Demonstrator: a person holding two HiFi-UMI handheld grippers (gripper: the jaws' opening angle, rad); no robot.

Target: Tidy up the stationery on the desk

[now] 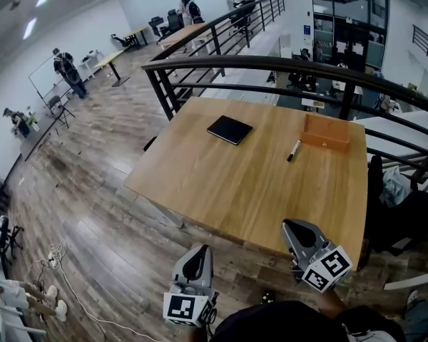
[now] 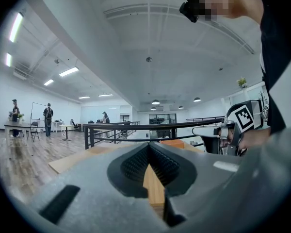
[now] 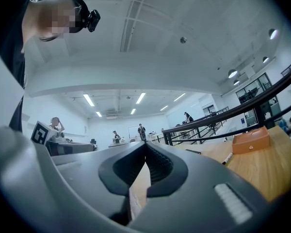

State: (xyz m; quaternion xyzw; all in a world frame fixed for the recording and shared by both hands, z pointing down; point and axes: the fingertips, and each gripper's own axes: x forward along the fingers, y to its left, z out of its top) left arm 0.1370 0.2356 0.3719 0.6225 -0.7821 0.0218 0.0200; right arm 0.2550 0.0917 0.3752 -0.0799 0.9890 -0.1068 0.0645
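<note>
A wooden desk (image 1: 221,184) holds a black notebook (image 1: 229,129), a black-and-white marker pen (image 1: 293,150) and a shallow wooden box (image 1: 325,133) at its far right. My left gripper (image 1: 199,254) is shut and empty, off the desk's near edge over the floor. My right gripper (image 1: 294,226) is also shut and empty, just above the desk's near right edge. The right gripper view shows its closed jaws (image 3: 146,143) pointing along the desk, with the pen (image 3: 227,158) and box (image 3: 250,140) to the right. The left gripper (image 2: 148,145) view shows shut jaws too.
A black metal railing (image 1: 271,66) curves behind the desk's far edge. Wood floor lies to the left of the desk, with cables (image 1: 53,255) on it. Other desks and people stand far off at the left and back. A dark chair (image 1: 396,212) is at the right.
</note>
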